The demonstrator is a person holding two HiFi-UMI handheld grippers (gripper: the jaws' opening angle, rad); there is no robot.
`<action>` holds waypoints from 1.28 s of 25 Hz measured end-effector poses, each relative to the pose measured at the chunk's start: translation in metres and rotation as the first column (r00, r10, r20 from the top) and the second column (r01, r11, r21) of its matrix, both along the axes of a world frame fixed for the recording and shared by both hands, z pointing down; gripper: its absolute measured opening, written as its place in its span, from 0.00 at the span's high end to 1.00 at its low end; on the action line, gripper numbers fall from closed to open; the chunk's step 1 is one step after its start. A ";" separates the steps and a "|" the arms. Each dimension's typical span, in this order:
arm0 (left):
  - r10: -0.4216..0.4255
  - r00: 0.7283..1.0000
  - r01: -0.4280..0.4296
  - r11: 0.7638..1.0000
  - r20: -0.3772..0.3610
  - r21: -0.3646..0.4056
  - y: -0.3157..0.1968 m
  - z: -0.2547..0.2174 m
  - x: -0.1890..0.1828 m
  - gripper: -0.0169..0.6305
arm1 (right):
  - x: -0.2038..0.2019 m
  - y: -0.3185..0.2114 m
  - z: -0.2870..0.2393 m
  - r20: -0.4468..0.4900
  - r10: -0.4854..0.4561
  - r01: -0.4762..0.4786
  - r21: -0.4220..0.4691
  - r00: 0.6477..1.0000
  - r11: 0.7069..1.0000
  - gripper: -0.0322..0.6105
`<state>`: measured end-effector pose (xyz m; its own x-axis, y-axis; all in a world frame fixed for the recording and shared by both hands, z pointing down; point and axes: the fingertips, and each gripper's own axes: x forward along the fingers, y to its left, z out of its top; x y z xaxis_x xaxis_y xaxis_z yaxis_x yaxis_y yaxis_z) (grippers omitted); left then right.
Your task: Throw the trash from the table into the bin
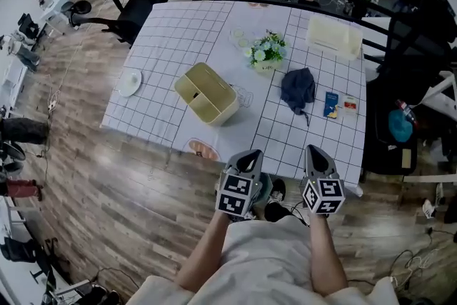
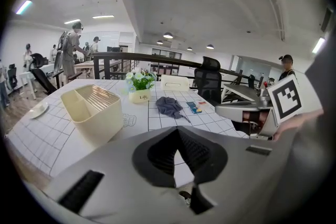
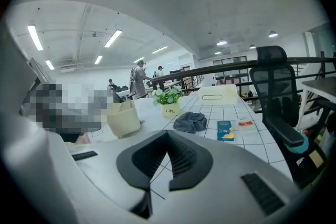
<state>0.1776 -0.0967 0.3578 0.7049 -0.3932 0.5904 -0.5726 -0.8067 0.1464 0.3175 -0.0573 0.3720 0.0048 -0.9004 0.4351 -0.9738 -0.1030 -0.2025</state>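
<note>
Approach stage, judging by the layout: no trash lifted yet. Held at the near edge of the counter [image 1: 186, 32], left gripper [image 1: 250, 153] and right gripper [image 1: 314, 151] alike, fingers pressed together with nothing between them (same reading in each gripper view).

Likely trash: a blue packet [image 1: 330, 103] and a red-and-white packet [image 1: 348, 105], lying flat just beside each other near the right edge, just right of a dark cloth [image 1: 298, 88] and well apart from the cream bin [image 1: 207, 93] at mid-counter.

Next, probably: spread one pair of fingers, reach forward to a packet, pinch low (thin and flat, so easy to miss), then carry across to the bin.

Counted: two grippers, two packets, one bin with two compartments, one dark cloth, one flower pot [image 1: 266, 53], one tissue box [image 1: 333, 36], one white dish [image 1: 130, 82].
</note>
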 end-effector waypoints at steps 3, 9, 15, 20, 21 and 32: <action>-0.004 1.000 0.004 1.000 -0.022 -0.011 0.010 0.002 -0.018 0.93 | -0.017 0.011 0.002 -0.015 0.006 -0.006 -0.015 1.000 1.000 0.95; -0.016 0.998 0.014 0.999 -0.057 -0.033 0.034 0.015 -0.057 0.93 | -0.055 0.046 0.008 -0.082 0.027 -0.029 -0.025 0.996 0.999 0.95; -0.029 0.998 0.026 0.998 -0.055 -0.062 0.044 0.021 -0.070 0.93 | -0.051 0.058 0.008 -0.096 0.071 -0.074 -0.021 0.993 0.997 0.95; -0.039 0.998 0.037 0.999 -0.044 -0.039 0.026 0.019 -0.055 0.93 | -0.030 0.031 0.013 -0.097 0.065 -0.067 -0.016 0.993 0.998 0.95; -0.041 0.998 0.040 0.999 -0.040 -0.035 0.021 0.018 -0.050 0.93 | -0.025 0.022 0.014 -0.092 0.054 -0.056 -0.021 0.994 0.998 0.95; -0.047 0.999 0.046 0.998 -0.026 -0.031 -0.034 0.018 0.047 0.93 | 0.037 -0.063 0.033 -0.074 -0.137 0.126 -0.138 0.988 0.982 0.88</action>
<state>0.2250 -0.1306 0.3753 0.7015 -0.4085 0.5840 -0.6053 -0.7741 0.1856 0.3548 -0.1208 0.4053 -0.0691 -0.8300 0.5534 -0.9935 0.0067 -0.1139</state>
